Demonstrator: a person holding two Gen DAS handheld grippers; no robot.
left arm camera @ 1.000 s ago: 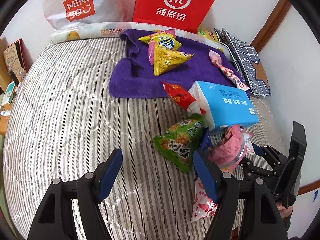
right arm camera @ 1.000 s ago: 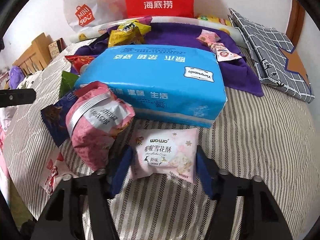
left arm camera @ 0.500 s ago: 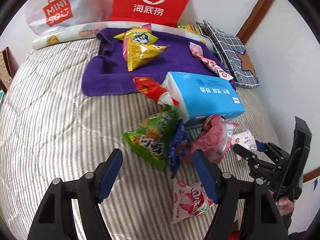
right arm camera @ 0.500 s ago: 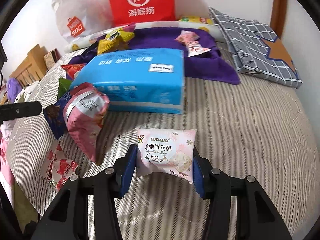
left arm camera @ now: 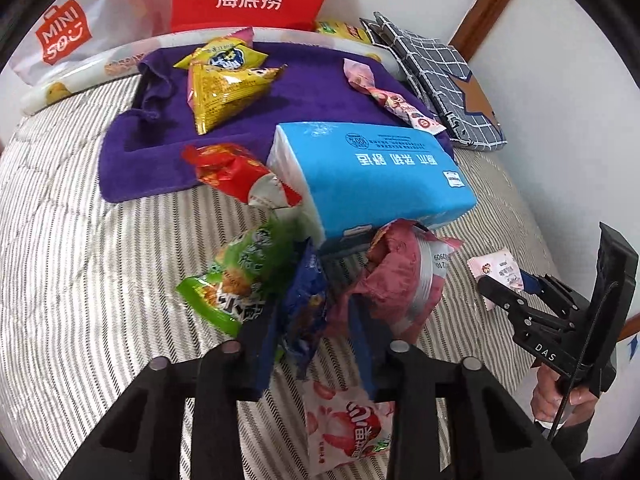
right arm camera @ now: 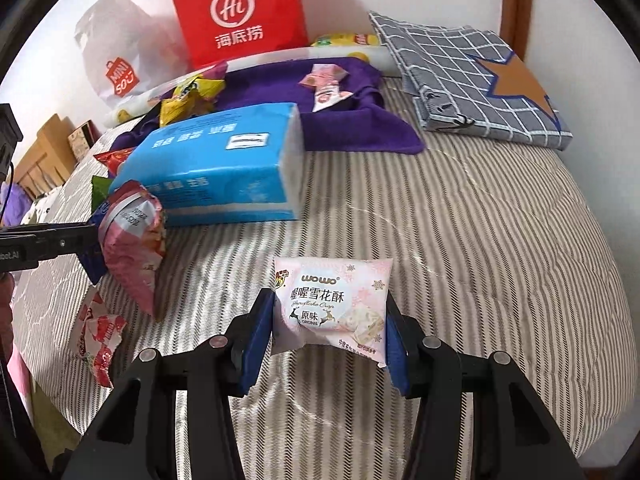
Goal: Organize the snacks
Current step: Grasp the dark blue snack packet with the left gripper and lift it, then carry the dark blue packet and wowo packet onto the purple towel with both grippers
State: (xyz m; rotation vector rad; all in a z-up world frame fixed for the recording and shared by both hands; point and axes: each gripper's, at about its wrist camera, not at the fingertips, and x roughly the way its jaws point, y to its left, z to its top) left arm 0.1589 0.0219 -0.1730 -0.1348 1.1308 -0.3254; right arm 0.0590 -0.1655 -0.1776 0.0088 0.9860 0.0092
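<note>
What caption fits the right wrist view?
Right gripper grips a pale pink wowo snack packet above the striped bed.

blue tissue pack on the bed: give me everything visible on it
The blue tissue pack is a soft rectangular brick in glossy blue plastic film with white Chinese lettering and a small white label on top; its end face shows white. It lies flat, unopened as far as visible, partly on the striped quilt and partly on the purple towel's edge. The red snack bag leans at one end; the crumpled pink bag sits against its near side. Neither gripper touches it.
</note>
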